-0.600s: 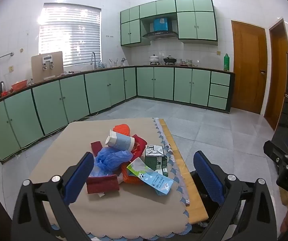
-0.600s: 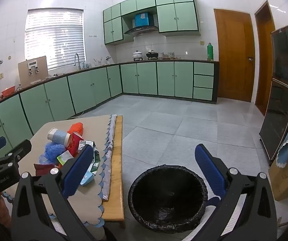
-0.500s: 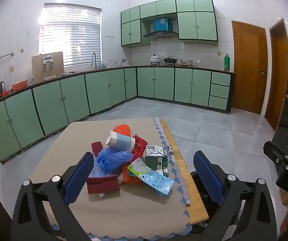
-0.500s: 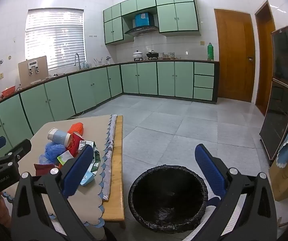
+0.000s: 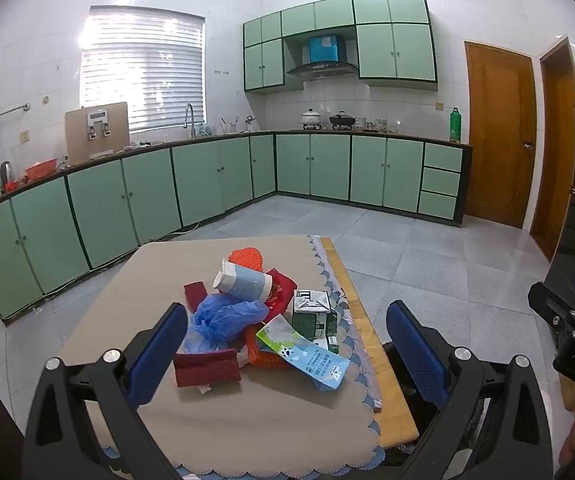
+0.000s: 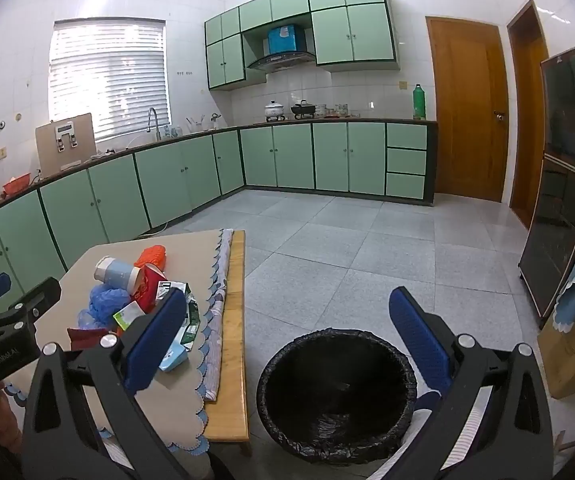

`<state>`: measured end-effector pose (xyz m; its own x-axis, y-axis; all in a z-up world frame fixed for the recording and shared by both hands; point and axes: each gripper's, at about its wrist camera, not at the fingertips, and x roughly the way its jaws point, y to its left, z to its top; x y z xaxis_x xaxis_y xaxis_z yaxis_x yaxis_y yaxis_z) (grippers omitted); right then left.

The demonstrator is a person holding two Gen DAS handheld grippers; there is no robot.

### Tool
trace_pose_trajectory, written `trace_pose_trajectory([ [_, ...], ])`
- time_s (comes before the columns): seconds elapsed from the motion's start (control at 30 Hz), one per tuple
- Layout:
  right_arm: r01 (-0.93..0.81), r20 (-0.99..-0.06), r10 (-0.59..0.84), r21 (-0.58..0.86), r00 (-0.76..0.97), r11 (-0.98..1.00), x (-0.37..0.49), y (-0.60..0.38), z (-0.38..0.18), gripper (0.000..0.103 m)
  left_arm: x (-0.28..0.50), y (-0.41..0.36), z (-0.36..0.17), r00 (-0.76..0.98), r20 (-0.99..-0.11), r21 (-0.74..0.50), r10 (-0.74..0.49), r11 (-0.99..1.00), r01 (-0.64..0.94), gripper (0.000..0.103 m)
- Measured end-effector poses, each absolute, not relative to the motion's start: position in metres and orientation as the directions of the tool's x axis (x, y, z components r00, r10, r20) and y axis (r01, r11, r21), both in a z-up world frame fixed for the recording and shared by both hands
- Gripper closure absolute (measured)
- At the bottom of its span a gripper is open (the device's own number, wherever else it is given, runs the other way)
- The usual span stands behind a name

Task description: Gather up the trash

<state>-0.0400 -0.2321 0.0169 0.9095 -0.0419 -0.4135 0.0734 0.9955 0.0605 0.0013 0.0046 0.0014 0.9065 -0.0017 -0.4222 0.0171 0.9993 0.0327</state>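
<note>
On the counter (image 5: 135,280), loosely heaped trash (image 5: 255,320) sits before the left gripper's (image 5: 287,344) wide, empty fingers; a careless grab could scatter pieces, missing the bin (image 6: 337,396) under the right gripper's (image 6: 287,336) wide fingers.

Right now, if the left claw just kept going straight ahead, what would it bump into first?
Probably the trash pile on the table. The left gripper, jaws wide open, points at it, likely meeting the dark red wrapper first, though depth is uncertain.

a heap of mixed trash (image 5: 259,320) lies on the low wooden cloth-covered table (image 5: 387,400) at frame centre; the round black-lined bin (image 6: 337,396) stands on the floor right of the table.
</note>
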Motion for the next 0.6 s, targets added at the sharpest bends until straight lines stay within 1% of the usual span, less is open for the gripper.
trace_pose_trajectory([
  [0.6,0.074,-0.411,-0.041,0.064,0.911,0.995,-0.0369,-0.2327,0.0158,0.005,-0.0022,0.0031,0.0063,0.908,-0.419,0.034,0.002,0.999,0.013,0.006],
])
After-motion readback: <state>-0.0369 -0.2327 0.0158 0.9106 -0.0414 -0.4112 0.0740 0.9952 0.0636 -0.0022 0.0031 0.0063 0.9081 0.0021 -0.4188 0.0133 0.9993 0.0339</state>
